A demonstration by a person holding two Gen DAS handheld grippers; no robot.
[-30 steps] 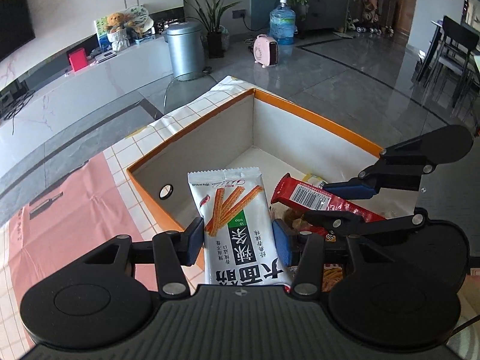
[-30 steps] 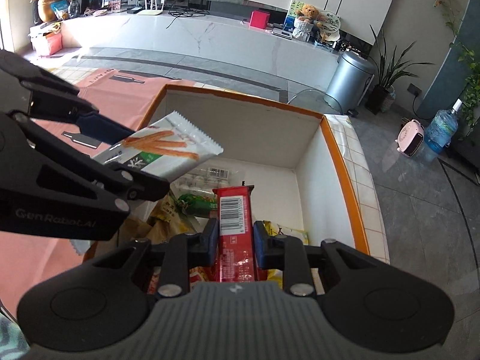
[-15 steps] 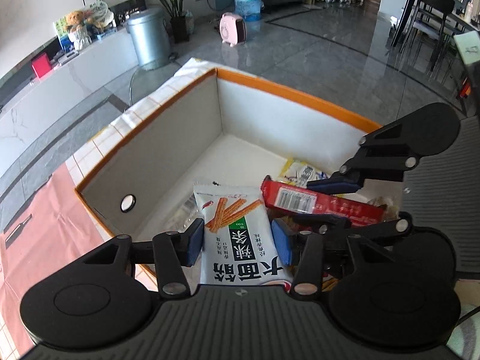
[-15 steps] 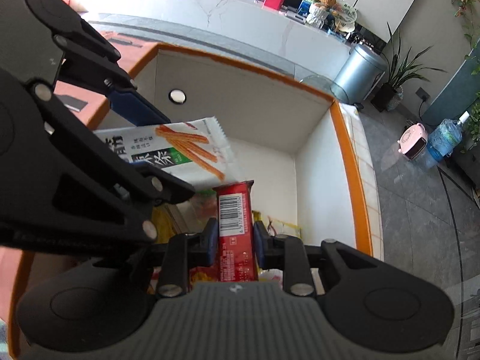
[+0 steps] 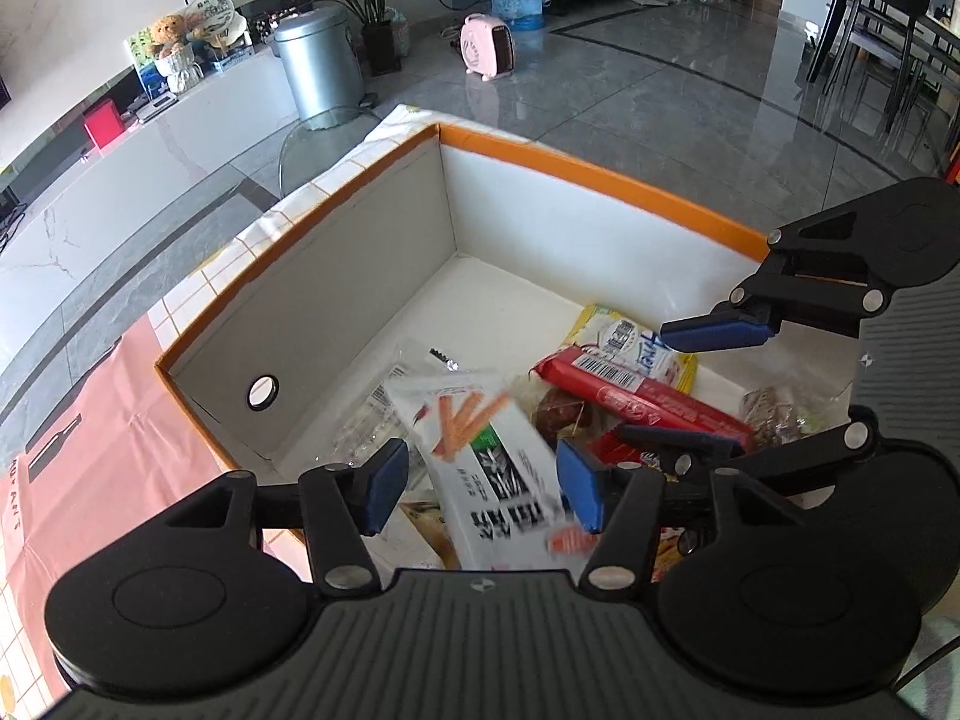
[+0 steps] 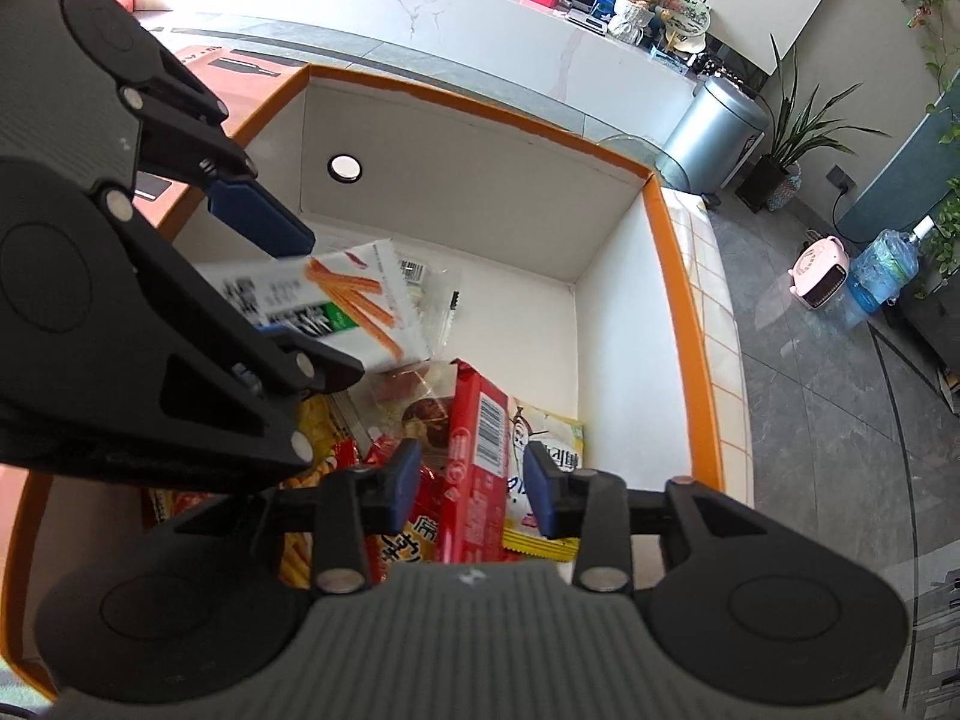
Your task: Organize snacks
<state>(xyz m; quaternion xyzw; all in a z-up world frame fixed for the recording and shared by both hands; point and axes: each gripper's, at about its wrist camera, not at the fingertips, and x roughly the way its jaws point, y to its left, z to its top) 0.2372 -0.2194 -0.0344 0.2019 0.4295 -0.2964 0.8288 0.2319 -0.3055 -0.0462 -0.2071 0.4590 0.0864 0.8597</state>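
My left gripper (image 5: 483, 483) is opening around a blurred white breadstick packet (image 5: 498, 468), its lower end hidden. My right gripper (image 6: 471, 489) is opening too, the red wafer bar (image 6: 480, 468) loose between its pads; only the right view shows the yellow pouch (image 6: 555, 438) in the orange-rimmed cardboard box (image 6: 678, 276) whole.

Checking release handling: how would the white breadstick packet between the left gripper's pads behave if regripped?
The white breadstick packet looks flat and light, probably floppy at its edges. Its glossy film may slip. The sticks pictured suggest brittle contents, so squeeze gently.

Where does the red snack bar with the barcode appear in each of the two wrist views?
Left wrist view: the red snack bar lies right of centre, slanting, inside the orange-rimmed box.
Right wrist view: the bar stands low at centre, between the opening right gripper pads.
Shared landmark: the round hole in the box wall.
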